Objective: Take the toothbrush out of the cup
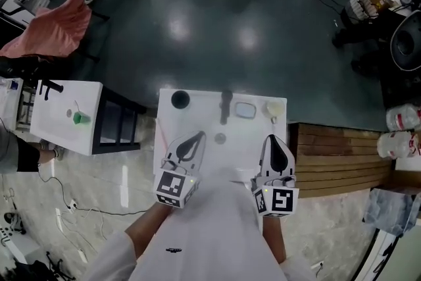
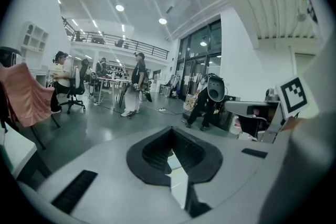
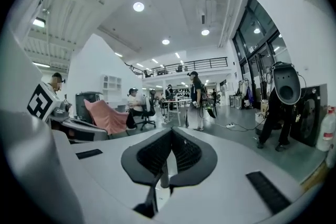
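At far corners of the tabletop [image 1: 200, 112] a dark cup [image 1: 179, 100] and a pale cup [image 1: 273, 107] are seen, no toothbrush discernible, while the left gripper [image 1: 200, 135] and right gripper [image 1: 272, 138], jaws together on nothing, are best held clear until it is found.

Both my tongs low over the white desk

My left tongs [image 1: 197, 137] and right tongs [image 1: 273, 139] hover above the near half of the desk [image 1: 240, 135], tips together. Along its far edge stand a dark cup [image 1: 179, 100], a clear container [image 1: 245, 110] and a pale cup [image 1: 273, 107].
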Motion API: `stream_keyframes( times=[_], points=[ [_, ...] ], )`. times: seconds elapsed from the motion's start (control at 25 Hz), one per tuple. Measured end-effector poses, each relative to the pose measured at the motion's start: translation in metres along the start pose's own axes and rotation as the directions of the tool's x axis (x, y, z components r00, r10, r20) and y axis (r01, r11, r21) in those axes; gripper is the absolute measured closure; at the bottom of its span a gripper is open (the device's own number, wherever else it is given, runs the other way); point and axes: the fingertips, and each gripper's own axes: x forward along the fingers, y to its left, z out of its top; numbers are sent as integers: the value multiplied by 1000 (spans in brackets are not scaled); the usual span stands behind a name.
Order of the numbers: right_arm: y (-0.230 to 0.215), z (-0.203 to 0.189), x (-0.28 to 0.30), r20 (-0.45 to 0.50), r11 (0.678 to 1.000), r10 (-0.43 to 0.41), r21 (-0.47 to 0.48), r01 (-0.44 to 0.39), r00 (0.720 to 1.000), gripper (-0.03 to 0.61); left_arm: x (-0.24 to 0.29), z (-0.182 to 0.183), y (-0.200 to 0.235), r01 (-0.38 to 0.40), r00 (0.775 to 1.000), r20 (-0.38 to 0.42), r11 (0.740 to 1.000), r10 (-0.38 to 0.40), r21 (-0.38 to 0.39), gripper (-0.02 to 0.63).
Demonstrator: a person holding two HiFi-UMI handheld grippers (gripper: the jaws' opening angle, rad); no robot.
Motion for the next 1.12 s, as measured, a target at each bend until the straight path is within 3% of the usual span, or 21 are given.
stream_keyframes(
  times=[0.28,0.52,1.12],
  points=[
    [17,-13,1,7,998,53,-21,-53,999,578,-6,6,1,-13,1000,15,1000,13,0,612],
    [19,-34,0,-24,997,69,19,-69,997,578,-6,5,-2,-15,1000,13,1000,15,25,612],
    [19,-38,4,-47,995,94,-11,-95,994,578,-4,0,-1,-19,1000,8,999,19,26,612]
  ],
)
